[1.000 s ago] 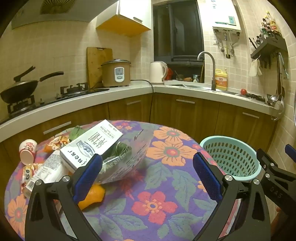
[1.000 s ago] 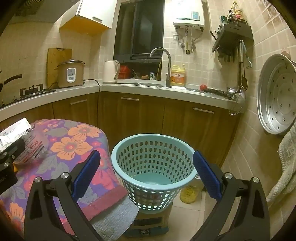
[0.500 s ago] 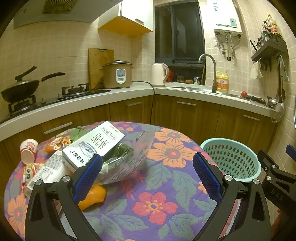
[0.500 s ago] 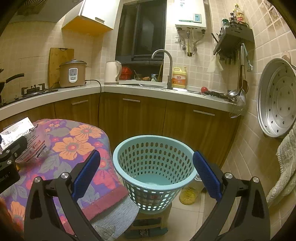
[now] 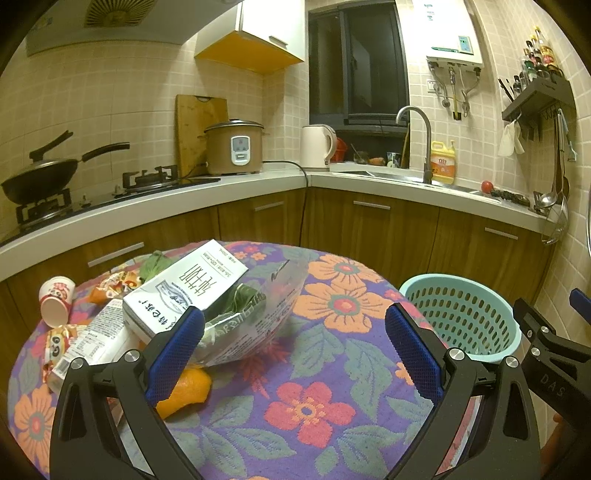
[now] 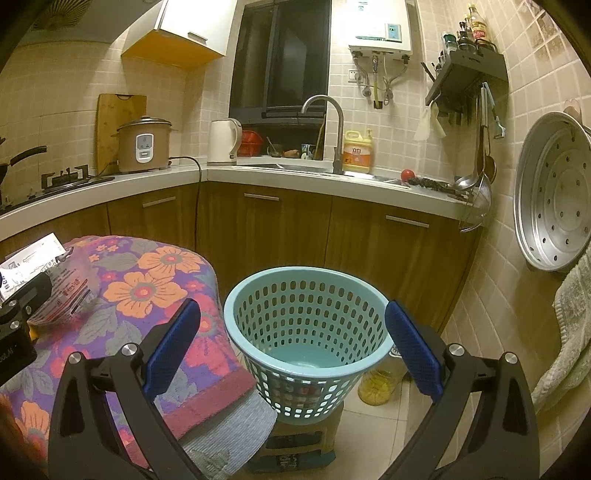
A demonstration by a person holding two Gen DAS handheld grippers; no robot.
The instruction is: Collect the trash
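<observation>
Beside the floral table (image 5: pixel 332 387), the perforated basket (image 6: pixel 308 332) sits empty; both tools (image 5: pixel 293 354) (image 6: pixel 291 350) gape wide.

The room is a small kitchen with beige tiled walls (image 5: pixel 122 92) and a warm yellow light. A white counter (image 5: pixel 388 181) runs around the corner over brown wooden cabinets (image 6: pixel 266 229), and it carries a stove (image 5: pixel 147 181), a rice cooker (image 5: pixel 234 151), a kettle (image 5: pixel 317 147) and a sink with a tall faucet (image 6: pixel 328 125). Above the sink is a dark window (image 6: pixel 284 59), beside it a white water heater (image 6: pixel 380 26), and the floor (image 6: pixel 373 439) has pale tiles.
</observation>
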